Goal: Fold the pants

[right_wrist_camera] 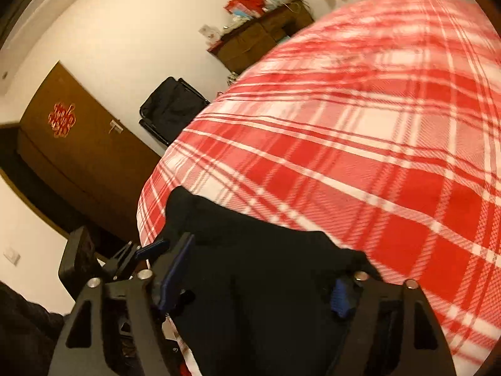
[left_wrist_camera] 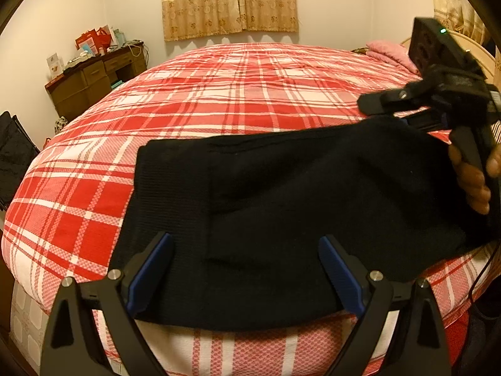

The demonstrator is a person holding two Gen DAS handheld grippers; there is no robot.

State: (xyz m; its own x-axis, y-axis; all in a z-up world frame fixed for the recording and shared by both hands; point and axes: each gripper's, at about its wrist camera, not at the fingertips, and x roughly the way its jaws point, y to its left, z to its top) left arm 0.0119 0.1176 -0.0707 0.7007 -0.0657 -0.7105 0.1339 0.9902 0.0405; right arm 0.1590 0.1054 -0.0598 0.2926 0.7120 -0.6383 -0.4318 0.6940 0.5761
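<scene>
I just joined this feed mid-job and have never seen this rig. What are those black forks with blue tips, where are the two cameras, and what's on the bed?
No robot arm here: a person holds a pair of hand tongs in each hand. Each picture comes from a camera riding on one pair, looking along its fingers. The left tongs stand open over the black pants, which lie on the red plaid bedspread. The right tongs straddle the pants' other end; whether they are gripping is unclear. The left view also shows the hand holding them.

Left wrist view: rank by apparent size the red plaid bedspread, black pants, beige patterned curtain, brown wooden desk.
1. Red plaid bedspread
2. Black pants, though they lie nearest the lens, which inflates them
3. Beige patterned curtain
4. Brown wooden desk, far off in the corner, so it looks small
</scene>
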